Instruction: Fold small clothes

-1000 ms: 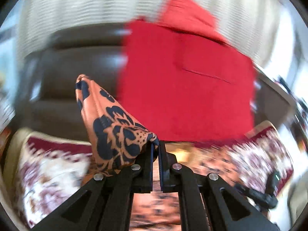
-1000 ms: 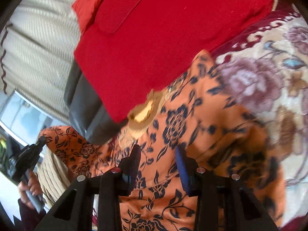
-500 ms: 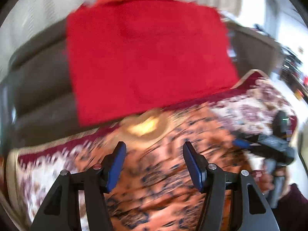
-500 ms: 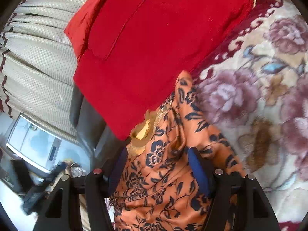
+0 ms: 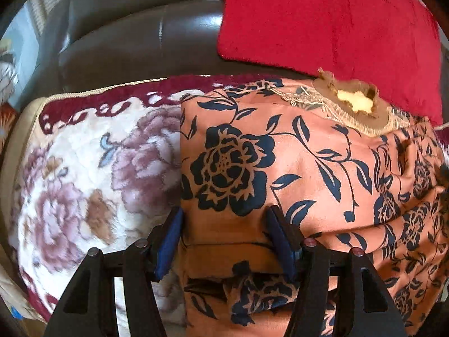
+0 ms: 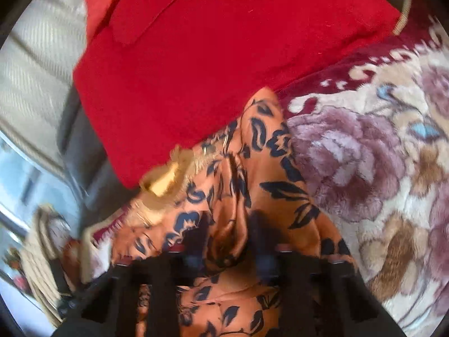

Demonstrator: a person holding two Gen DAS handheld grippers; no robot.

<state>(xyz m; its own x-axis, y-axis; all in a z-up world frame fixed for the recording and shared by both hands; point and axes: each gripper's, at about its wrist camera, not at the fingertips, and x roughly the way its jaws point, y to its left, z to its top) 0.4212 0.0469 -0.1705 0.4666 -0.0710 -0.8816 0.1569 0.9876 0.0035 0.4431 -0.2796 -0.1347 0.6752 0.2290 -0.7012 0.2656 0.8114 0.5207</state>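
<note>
An orange garment (image 5: 308,168) with dark blue flowers lies spread on a floral blanket, its gold-trimmed neckline (image 5: 353,104) at the far end against a red cushion. My left gripper (image 5: 224,224) is open and low over the garment's left edge. One finger is over the blanket beside that edge and the other over the cloth. In the blurred right wrist view, my right gripper (image 6: 227,241) has its jaws closing. A raised ridge of the same garment (image 6: 269,174) is pinched between them.
A red cushion (image 5: 322,19) leans on the dark leather sofa back (image 5: 134,42) just behind the garment. The plush floral blanket (image 5: 84,168) covers the seat to the left, and to the right in the right wrist view (image 6: 378,168). A pale curtain (image 6: 33,56) hangs behind.
My left gripper let go of the garment corner it held up, opened, and dropped low over the garment's left edge. My right gripper spread wide, then narrowed onto a fold of the cloth.
</note>
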